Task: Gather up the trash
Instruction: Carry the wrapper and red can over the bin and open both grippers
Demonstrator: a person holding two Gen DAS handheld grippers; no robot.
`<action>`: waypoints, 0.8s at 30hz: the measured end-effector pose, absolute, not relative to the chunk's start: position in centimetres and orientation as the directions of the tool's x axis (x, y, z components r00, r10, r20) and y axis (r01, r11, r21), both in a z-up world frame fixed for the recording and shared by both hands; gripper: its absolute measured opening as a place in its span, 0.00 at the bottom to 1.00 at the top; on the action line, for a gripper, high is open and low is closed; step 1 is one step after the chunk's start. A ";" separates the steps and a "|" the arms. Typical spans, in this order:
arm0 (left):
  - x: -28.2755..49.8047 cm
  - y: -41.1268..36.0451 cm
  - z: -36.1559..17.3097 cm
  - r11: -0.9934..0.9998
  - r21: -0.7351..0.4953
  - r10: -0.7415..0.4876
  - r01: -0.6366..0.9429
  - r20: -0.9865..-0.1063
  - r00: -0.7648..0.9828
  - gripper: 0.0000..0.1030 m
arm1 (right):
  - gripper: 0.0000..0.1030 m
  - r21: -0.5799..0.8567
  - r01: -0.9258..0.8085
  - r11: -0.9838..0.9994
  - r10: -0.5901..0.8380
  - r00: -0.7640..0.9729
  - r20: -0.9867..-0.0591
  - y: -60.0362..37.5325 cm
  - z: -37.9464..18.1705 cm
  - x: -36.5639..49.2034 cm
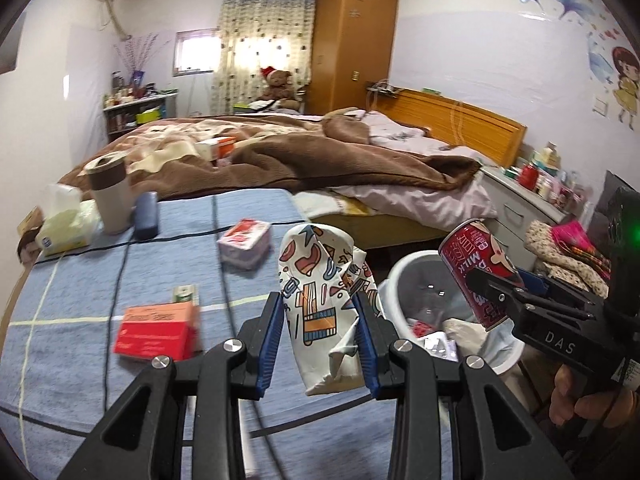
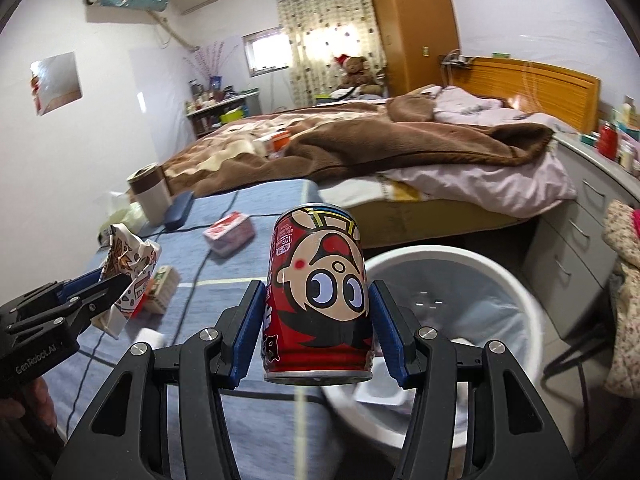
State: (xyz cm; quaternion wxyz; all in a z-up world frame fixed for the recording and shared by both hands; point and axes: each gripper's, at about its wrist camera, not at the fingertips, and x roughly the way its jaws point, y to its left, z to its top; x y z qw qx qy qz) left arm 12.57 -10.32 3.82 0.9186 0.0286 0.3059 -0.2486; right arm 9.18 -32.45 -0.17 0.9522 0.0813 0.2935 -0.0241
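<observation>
1. Left gripper [image 1: 322, 344] is clamped on a crumpled paper cup [image 1: 320, 304] with a colourful cartoon print. The blue pads squeeze it from both sides and the cup sticks up past the fingertips, dented and creased.
2. Right gripper [image 2: 318, 328] is clenched on a red milk can [image 2: 318, 300] with a cartoon kid's face on it. The can sits upside down between the pads, its silver rim nearest the camera.
3. From the left wrist view, the right gripper comes in from the right side with the can tilted, hanging over the white trash bin [image 1: 404, 276]. The person's hand [image 1: 588, 396] on its grip shows at the lower right.
4. From the right wrist view, the bin [image 2: 520, 304] sits just ahead and to the right of the can, lower down, with some scraps already in it. The left gripper and its cup are off to the left.
5. Under and ahead of the left gripper is the blue checked tablecloth [image 1: 80, 280]. A red box [image 1: 156, 332] lies just to its left, a pink-and-white packet [image 1: 244, 242] further ahead, and a beige tumbler [image 1: 110, 196], dark case [image 1: 146, 216] and tissue pack [image 1: 64, 224] are at the far left.
6. Beyond all that is a bed with a brown blanket [image 1: 320, 152].
</observation>
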 end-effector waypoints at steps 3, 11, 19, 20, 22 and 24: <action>12.2 -12.1 3.9 0.859 -0.094 -0.459 0.503 -0.577 0.676 0.35 | 0.53 0.139 0.123 0.983 -0.024 0.827 -0.562 -33.6 -0.3 8.7; 12.0 -16.4 3.6 0.822 -0.084 -0.497 0.564 -0.591 0.636 0.35 | 0.53 0.128 0.182 0.975 -0.079 0.822 -0.563 -36.1 -0.6 7.5; 12.2 -21.4 1.7 0.772 -0.097 -0.537 0.629 -0.629 0.562 0.35 | 0.53 0.069 0.237 0.969 -0.153 0.794 -0.589 -38.1 -1.4 7.5; 12.0 -22.0 1.6 0.766 -0.090 -0.539 0.637 -0.629 0.559 0.35 | 0.53 0.071 0.240 0.968 -0.151 0.788 -0.596 -38.4 -1.6 7.6; 11.8 -23.1 1.3 0.749 -0.087 -0.550 0.657 -0.635 0.543 0.35 | 0.53 0.069 0.244 0.967 -0.154 0.783 -0.603 -39.0 -1.9 7.6; 11.8 -23.9 1.0 0.737 -0.095 -0.559 0.669 -0.642 0.525 0.35 | 0.53 0.070 0.253 0.965 -0.158 0.774 -0.614 -39.6 -2.2 7.8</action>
